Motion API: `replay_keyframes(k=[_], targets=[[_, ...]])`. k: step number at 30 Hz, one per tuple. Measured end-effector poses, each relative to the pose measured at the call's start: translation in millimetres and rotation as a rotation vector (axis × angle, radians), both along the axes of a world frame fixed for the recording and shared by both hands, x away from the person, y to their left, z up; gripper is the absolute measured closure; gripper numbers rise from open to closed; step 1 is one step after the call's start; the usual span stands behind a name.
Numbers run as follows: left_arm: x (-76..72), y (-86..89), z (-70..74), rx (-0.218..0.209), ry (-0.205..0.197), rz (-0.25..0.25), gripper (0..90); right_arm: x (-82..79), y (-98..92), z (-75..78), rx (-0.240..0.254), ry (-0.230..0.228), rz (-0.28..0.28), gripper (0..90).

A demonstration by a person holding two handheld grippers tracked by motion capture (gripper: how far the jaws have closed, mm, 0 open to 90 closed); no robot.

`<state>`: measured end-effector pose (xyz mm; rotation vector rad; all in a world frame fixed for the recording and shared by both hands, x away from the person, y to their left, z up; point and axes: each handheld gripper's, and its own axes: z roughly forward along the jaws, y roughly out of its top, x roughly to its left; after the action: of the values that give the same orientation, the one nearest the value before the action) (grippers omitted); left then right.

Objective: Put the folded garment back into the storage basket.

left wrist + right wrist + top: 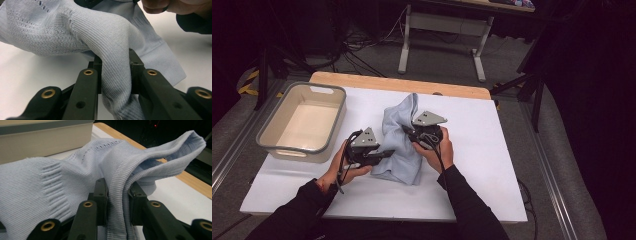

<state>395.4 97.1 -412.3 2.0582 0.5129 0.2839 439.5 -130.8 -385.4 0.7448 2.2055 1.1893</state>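
Pale blue knit garment (399, 137) lies bunched at centre frame of the high view, on the white table (492, 165). Left gripper (115, 72) is clamped on a fold of it; right gripper (117, 195) is clamped on its ribbed hem. 1 grey bin (272, 145) stands at left.

One pale blue ribbed knit garment (399, 145) lies between two black two-jaw grippers, the left gripper (388, 153) and the right gripper (406, 129), each clamped on a fold. One beige plastic tub with a grey rim (274, 144) sits beyond the left gripper, on one white table (492, 165).
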Motion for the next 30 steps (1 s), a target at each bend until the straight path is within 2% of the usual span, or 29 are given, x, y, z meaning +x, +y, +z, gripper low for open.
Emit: replay_keyframes(k=[11, 19, 30], targets=[[1.6, 13.1, 9.2, -0.015, -0.023, 0.015, 75.2, 2.0, 11.0, 10.9, 0.004, -0.035, 0.009, 72.7], [0.9, 23.9, 20.0, 0.002, -0.049, 0.031, 75.2, 3.5, 20.8, 19.8, 0.014, -0.056, 0.022, 72.6], [1.1, 41.8, 34.3, 0.006, -0.066, 0.059, 75.2, 7.1, 40.7, 33.5, 0.023, -0.09, 0.039, 72.6]])
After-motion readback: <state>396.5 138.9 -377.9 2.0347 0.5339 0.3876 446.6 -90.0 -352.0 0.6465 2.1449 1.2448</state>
